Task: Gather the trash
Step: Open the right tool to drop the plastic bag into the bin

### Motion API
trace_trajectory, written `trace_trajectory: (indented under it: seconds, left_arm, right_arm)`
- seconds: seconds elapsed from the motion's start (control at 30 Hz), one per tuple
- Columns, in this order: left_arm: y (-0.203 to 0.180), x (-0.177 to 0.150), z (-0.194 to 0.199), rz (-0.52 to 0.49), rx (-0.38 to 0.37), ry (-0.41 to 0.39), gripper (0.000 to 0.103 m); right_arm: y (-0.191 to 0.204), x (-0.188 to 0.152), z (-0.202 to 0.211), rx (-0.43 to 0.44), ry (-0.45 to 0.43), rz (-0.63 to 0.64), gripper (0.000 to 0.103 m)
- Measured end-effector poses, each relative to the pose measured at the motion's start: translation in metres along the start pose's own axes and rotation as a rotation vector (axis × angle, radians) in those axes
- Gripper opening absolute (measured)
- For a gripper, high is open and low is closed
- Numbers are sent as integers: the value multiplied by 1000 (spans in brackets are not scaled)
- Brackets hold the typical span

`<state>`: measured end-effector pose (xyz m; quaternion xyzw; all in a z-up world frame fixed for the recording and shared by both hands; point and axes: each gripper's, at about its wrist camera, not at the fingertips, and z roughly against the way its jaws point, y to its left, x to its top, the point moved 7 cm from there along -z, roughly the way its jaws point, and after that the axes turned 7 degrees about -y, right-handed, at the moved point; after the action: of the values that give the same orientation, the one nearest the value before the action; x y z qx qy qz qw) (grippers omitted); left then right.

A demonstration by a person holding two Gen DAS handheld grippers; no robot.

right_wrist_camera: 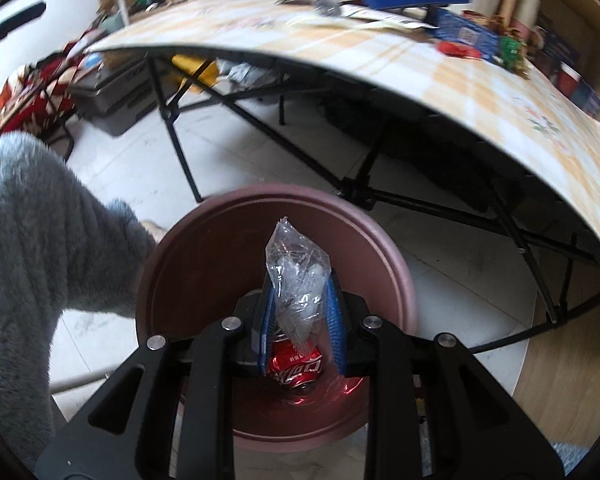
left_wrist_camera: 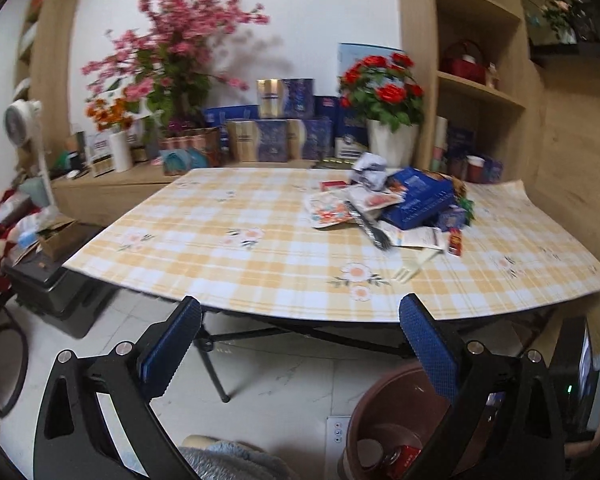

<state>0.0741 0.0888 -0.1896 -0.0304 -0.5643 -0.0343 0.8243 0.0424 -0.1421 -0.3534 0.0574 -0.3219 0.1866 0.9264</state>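
Observation:
My right gripper [right_wrist_camera: 298, 276] is shut on a crumpled clear plastic bag [right_wrist_camera: 296, 280] and holds it over a brown round bin [right_wrist_camera: 172, 256] on the floor. A red cola can [right_wrist_camera: 296, 368] lies in the bin. My left gripper [left_wrist_camera: 300, 312] is open and empty, in front of the table's near edge. On the table [left_wrist_camera: 220, 248] lies a trash pile: a blue box [left_wrist_camera: 416, 196], wrappers [left_wrist_camera: 328, 212], a dark plastic fork [left_wrist_camera: 370, 228], a pale fork [left_wrist_camera: 414, 266] and a small red packet [left_wrist_camera: 455, 240]. The bin [left_wrist_camera: 384, 408] shows at lower right in the left wrist view.
The folding table has black legs [right_wrist_camera: 180, 148] and a yellow checked cloth. Flower pots [left_wrist_camera: 392, 140], gift boxes [left_wrist_camera: 276, 136] and a fan [left_wrist_camera: 24, 116] stand behind it. Wooden shelves [left_wrist_camera: 476, 92] are at the right. A grey fleece sleeve [right_wrist_camera: 32, 232] is at the left.

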Motion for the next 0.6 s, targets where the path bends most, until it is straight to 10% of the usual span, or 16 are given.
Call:
trace_trajectory:
  seconds: [0.27, 0.33, 0.4, 0.6]
  left_arm:
    - [9, -7, -5, 32, 28, 36, 97]
    - [10, -8, -7, 43, 26, 44, 97]
    - [10, -9, -8, 45, 28, 51, 97]
    - [9, -12, -11, 38, 32, 67, 97]
  right_arm:
    - [-3, -5, -4, 7, 15, 0, 28]
    - [-6, -6, -3, -6, 14, -14, 39]
    - [-11, -5, 0, -23, 1, -24, 71]
    - [-19, 6, 15, -58, -75, -45, 95]
